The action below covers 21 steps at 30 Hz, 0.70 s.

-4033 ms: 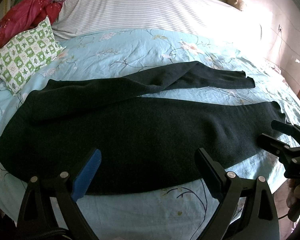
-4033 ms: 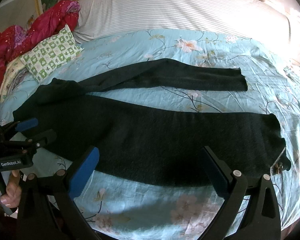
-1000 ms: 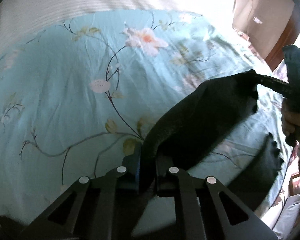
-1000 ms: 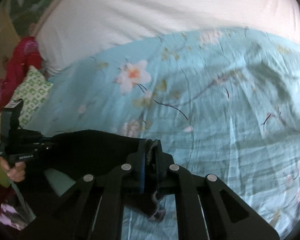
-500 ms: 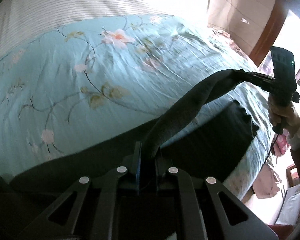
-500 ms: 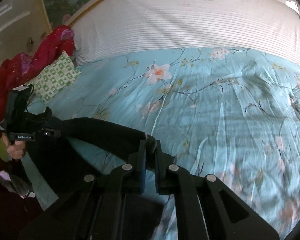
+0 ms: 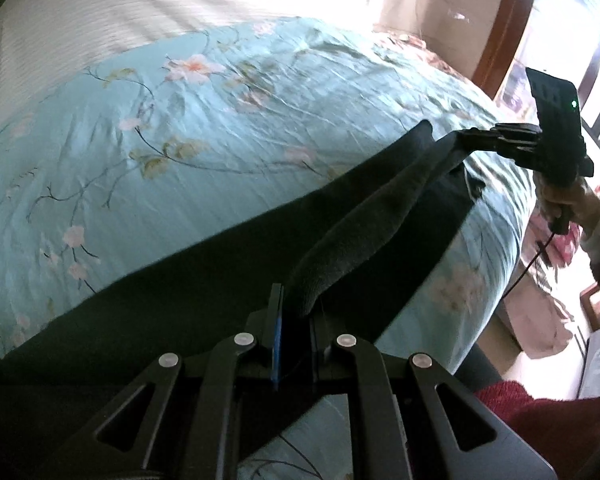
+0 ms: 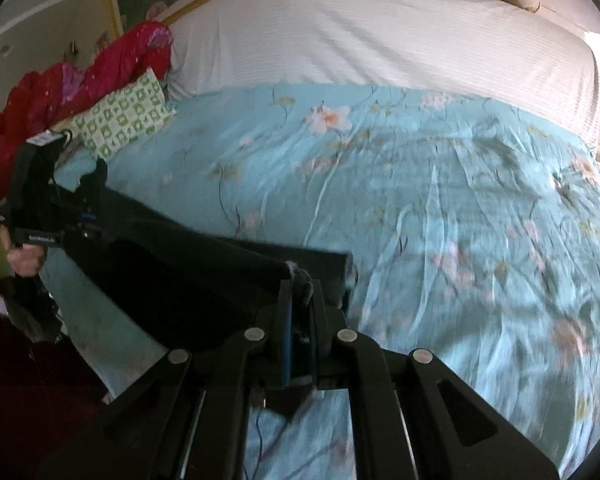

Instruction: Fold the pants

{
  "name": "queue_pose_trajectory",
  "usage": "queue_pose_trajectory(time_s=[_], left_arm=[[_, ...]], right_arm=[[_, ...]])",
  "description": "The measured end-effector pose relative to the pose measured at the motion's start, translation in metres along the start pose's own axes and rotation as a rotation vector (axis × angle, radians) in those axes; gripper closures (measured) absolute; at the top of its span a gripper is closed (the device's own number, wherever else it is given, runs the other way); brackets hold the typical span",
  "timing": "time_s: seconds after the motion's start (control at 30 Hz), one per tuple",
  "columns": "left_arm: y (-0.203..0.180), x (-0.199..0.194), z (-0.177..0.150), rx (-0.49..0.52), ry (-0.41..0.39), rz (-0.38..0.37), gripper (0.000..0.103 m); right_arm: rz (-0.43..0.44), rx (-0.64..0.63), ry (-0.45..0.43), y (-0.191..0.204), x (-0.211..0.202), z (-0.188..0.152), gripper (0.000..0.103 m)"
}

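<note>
The dark knit pants [image 7: 228, 272] lie along the near edge of the floral blue bedspread [image 7: 180, 128]. My left gripper [image 7: 296, 312] is shut on the upper pant leg near the waist end. My right gripper [image 8: 300, 292] is shut on the same leg's cuff [image 8: 300, 276]. That leg [image 7: 380, 208] hangs taut between the two grippers, a little above the lower leg [image 8: 204, 280]. The right gripper also shows in the left wrist view [image 7: 464, 140], the left gripper in the right wrist view [image 8: 88, 216].
A striped white cover [image 8: 380, 28] spreads over the far half of the bed. A green patterned pillow [image 8: 128, 116] and a red quilt [image 8: 100, 68] sit at the far left. Wooden furniture and a window [image 7: 540, 52] stand beyond the bed's right side.
Both grippers have carried the lifted pant leg back toward the near edge and lower, so it now hangs over the other leg. Both stay shut on it.
</note>
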<state>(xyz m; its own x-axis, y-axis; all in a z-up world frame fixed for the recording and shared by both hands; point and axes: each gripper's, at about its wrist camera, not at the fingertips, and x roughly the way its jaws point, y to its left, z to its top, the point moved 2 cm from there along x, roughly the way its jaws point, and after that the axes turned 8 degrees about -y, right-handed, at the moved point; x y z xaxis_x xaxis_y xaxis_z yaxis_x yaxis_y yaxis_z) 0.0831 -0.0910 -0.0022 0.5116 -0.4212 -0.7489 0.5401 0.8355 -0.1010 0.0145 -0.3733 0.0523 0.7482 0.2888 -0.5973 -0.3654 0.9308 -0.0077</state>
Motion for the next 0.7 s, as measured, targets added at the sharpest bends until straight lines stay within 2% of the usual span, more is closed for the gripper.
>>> queue_pose_trajectory(time_s=[0.13,0.23,0.3,0.37,0.4,0.43,0.47,0.5,0.57,0.7], left_arm=[[-0.005,0.011,-0.011,0.020,0.027,-0.005,0.094],[-0.001,0.024,-0.017,-0.007,0.054,-0.004,0.092],[0.000,0.027,-0.018,-0.026,0.060,-0.003,0.090],[0.000,0.024,-0.019,-0.045,0.055,-0.006,0.083],[0.000,0.020,-0.019,-0.053,0.049,-0.010,0.079],[0.000,0.017,-0.019,-0.062,0.045,-0.010,0.070],[0.001,0.013,-0.019,-0.073,0.040,-0.008,0.058],[0.002,0.008,-0.020,-0.088,0.034,-0.005,0.053],[0.008,-0.004,-0.022,-0.125,0.012,0.005,0.050],[0.030,-0.030,-0.033,-0.235,-0.020,0.043,0.043]], right_arm=[[-0.020,-0.011,0.065,0.002,0.005,-0.018,0.096],[-0.040,-0.013,0.096,0.003,0.011,-0.026,0.096],[-0.060,-0.028,0.098,0.006,0.013,-0.028,0.096],[-0.078,-0.019,0.105,0.007,0.014,-0.029,0.095],[-0.086,-0.016,0.106,0.008,0.012,-0.030,0.092],[-0.100,-0.015,0.110,0.009,0.010,-0.030,0.089],[-0.117,-0.012,0.118,0.010,0.006,-0.030,0.081],[-0.137,-0.010,0.125,0.011,0.003,-0.030,0.069],[-0.182,-0.003,0.119,0.012,-0.009,-0.030,0.056],[-0.186,0.023,0.054,0.019,-0.030,-0.023,0.055]])
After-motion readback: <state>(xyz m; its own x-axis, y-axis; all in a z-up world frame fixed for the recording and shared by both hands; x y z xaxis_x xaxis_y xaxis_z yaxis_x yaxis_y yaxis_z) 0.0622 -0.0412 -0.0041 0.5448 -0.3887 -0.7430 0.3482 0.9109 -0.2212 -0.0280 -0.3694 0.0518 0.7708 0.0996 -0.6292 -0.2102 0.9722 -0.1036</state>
